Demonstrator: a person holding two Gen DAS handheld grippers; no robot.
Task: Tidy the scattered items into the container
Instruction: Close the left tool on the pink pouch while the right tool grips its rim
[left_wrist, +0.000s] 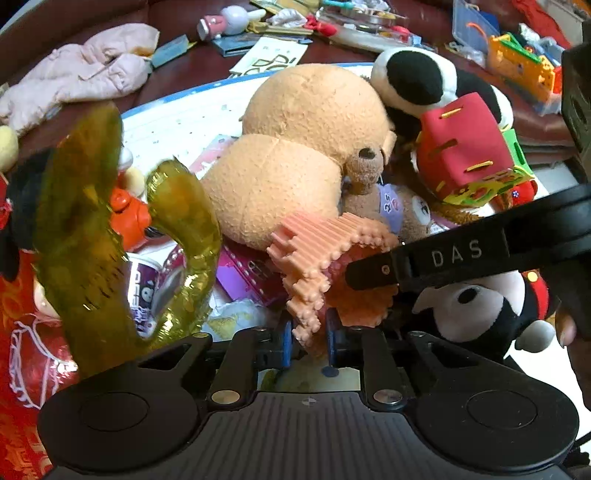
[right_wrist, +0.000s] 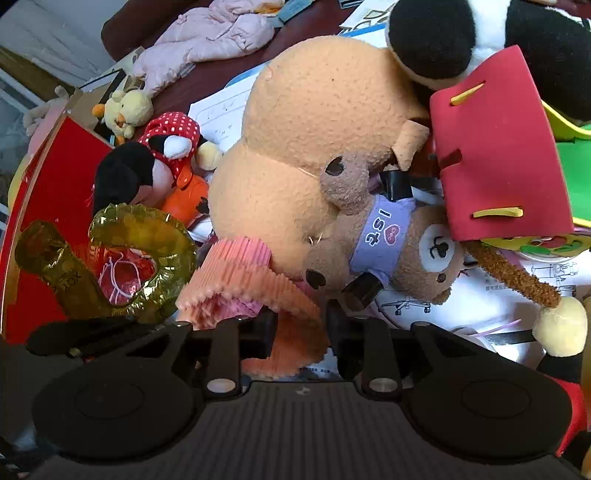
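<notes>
Both grippers clamp one pink ridged foam piece over the toy pile.
Left gripper (left_wrist: 309, 341) pinches the pink ridged foam piece (left_wrist: 314, 254) at its 6 o'clock edge; right gripper (right_wrist: 301, 328) grips the same piece from 3 o'clock in the left view. It sits just beside the gold foil balloon (left_wrist: 110, 236), against the tan plush bear (left_wrist: 295, 147). Best lift together, evenly, avoid tearing; container not identifiable.
</notes>
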